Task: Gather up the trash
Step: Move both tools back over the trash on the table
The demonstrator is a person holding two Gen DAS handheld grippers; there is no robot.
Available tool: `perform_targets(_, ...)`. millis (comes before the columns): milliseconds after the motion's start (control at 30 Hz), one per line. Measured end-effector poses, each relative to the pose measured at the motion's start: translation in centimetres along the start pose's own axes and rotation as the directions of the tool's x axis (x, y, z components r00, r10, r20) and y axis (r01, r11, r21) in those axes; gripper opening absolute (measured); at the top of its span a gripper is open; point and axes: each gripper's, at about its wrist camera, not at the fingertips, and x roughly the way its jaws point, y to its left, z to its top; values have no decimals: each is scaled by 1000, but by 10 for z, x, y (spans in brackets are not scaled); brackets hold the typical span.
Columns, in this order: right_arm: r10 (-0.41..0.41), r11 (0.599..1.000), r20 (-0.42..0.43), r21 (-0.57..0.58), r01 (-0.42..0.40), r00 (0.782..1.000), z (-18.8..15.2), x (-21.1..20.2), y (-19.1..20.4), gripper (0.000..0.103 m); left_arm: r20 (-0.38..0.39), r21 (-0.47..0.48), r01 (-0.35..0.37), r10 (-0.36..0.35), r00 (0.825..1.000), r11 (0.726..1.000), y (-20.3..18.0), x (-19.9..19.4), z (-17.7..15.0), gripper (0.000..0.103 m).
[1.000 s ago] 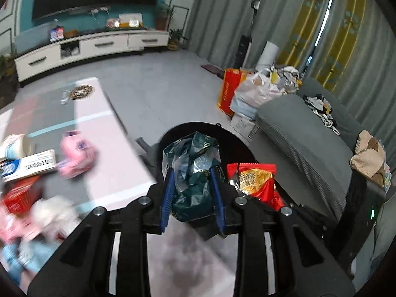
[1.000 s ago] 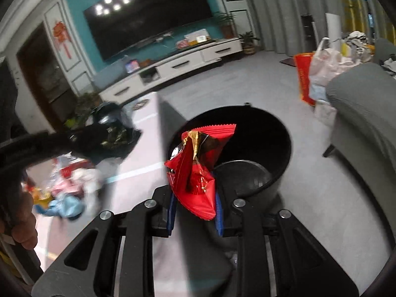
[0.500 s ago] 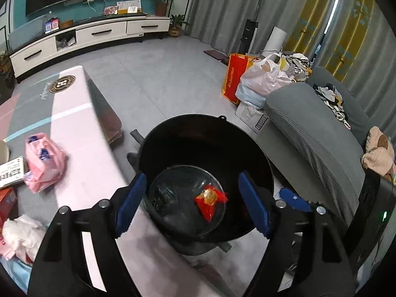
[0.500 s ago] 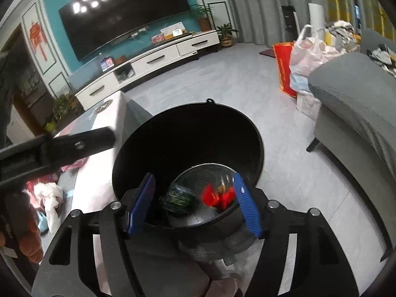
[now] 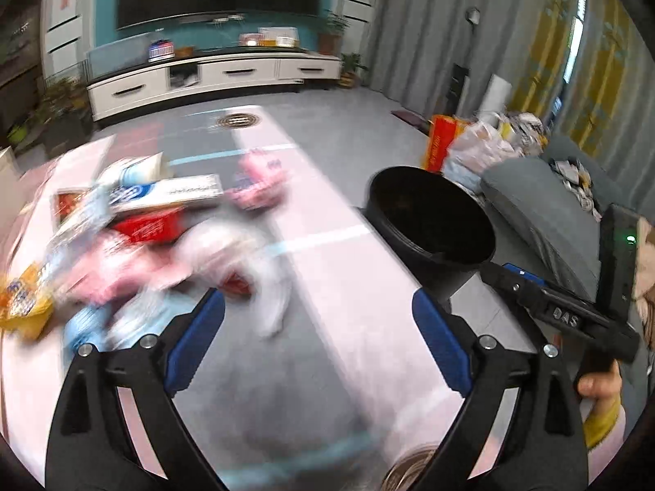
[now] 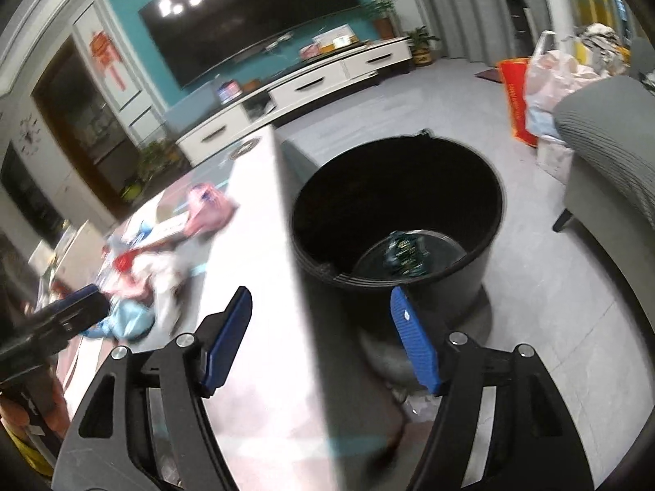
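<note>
A black trash bin (image 6: 399, 212) stands on the floor beside the table; a dark green wrapper (image 6: 403, 251) lies inside it. The bin also shows in the left wrist view (image 5: 430, 221). My left gripper (image 5: 317, 339) is open and empty above the table, facing a blurred pile of trash (image 5: 135, 237): a red packet, pink and white bags, a blue-white box (image 5: 168, 194), a yellow packet (image 5: 22, 307). My right gripper (image 6: 321, 335) is open and empty over the table edge near the bin. It shows in the left wrist view too (image 5: 565, 315).
The table (image 5: 348, 286) has a pink and grey top. A grey sofa (image 6: 610, 151) stands right of the bin, with a red bag (image 6: 518, 98) and plastic bags behind it. A white TV cabinet (image 5: 213, 77) runs along the far wall.
Both grippers dropped their wrappers into the bin and opened. The left one has swung left toward the trash pile; the right one has pulled back from over the bin.
</note>
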Motion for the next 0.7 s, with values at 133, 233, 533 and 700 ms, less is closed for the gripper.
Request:
perform_targets(133, 39, 996, -53, -73, -43, 998, -10, 8, 36, 70, 60, -111, -58, 65, 996, 992, 51, -51, -23, 95)
perform_targets(233, 76, 989, -110, -120, -89, 991, -16, 22, 67, 70, 69, -221, -134, 152, 986, 966, 92, -70, -37, 95)
perform_targets(533, 118, 954, -179, -253, -161, 977, -28, 51, 140, 70, 11, -409, -155, 175, 984, 899, 154, -70, -73, 95)
perform_targets(700, 116, 953, -170, -257, -158, 979, -19, 66, 153, 70, 19, -431, -111, 132, 991, 896, 169, -58, -69, 95)
